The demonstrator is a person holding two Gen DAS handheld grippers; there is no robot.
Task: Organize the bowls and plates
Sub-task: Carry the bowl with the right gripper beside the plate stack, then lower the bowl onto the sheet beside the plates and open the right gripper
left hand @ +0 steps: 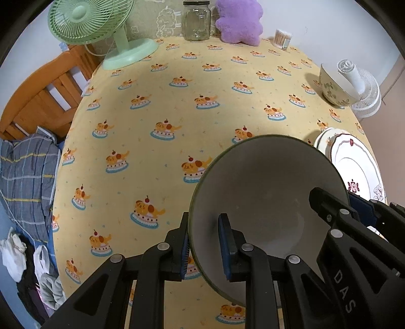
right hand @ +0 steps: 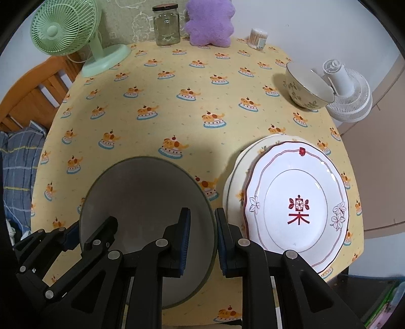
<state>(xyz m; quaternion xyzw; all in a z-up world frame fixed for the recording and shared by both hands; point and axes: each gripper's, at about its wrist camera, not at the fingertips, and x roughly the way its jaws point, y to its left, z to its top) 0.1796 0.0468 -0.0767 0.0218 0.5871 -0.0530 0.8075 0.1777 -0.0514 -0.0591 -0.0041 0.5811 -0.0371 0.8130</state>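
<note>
Left gripper (left hand: 205,243) fingers straddle the left rim of the grey bowl (left hand: 265,192), one inside, one outside, gap narrow but pads not clearly pressing the wall; right gripper (right hand: 202,235) likewise straddles the bowl's right rim, slightly parted, so a firm grip cannot be told for either. Bowl sits near the table's (right hand: 152,101) front edge, just left of the stacked plates (right hand: 298,202) at the front right corner, not touching them. Floral bowl (right hand: 306,88) at right edge, well apart; green fan (right hand: 65,30), glass jar (right hand: 165,25), purple plush (right hand: 210,22) along the back edge.
</note>
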